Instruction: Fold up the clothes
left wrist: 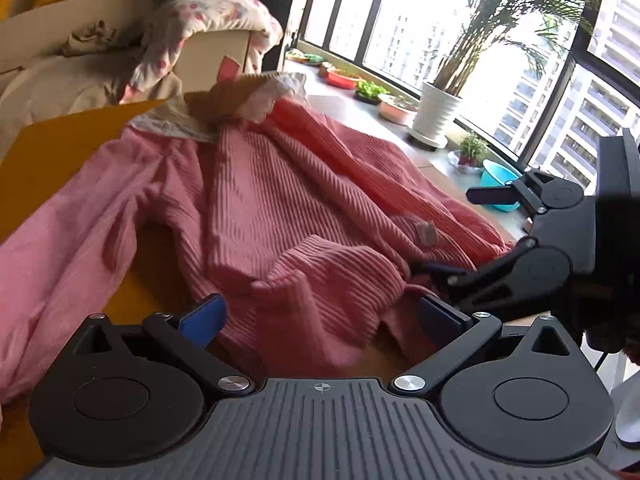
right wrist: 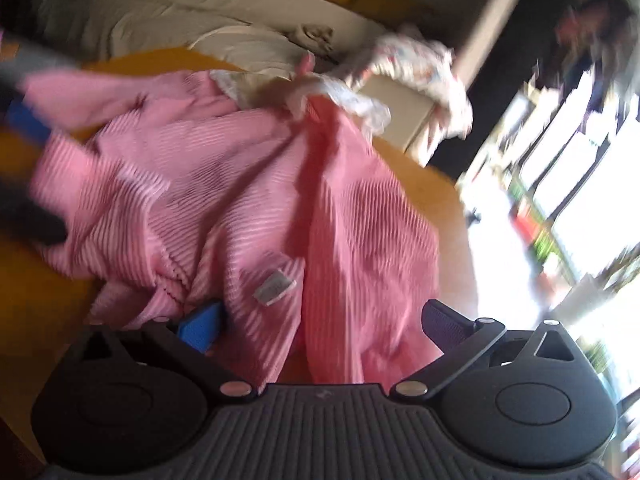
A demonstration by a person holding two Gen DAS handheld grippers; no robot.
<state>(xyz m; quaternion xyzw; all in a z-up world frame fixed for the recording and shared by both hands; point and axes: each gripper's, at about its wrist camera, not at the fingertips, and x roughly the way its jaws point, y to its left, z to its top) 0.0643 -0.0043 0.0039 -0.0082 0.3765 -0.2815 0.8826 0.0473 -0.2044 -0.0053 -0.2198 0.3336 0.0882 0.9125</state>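
Pink ribbed sweater [left wrist: 256, 200] lying crumpled on yellow table [left wrist: 60, 148]; left gripper [left wrist: 320, 316], right gripper [right wrist: 320, 320] hovering wide-spread, gripping nothing; bunched near hem risking multi-layer pinch.

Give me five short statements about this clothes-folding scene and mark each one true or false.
1. The pink ribbed knit garment lies spread on a yellow-orange tabletop. True.
2. The left hand-held gripper is clamped shut on the garment. False: its jaws stand wide apart, with the fabric lying between them.
3. A white ribbed plant pot stands on the window ledge. True.
4. The garment is plain blue denim. False: it is pink ribbed knit with a small grey label.
5. The right hand-held gripper is open over the pink fabric. True.
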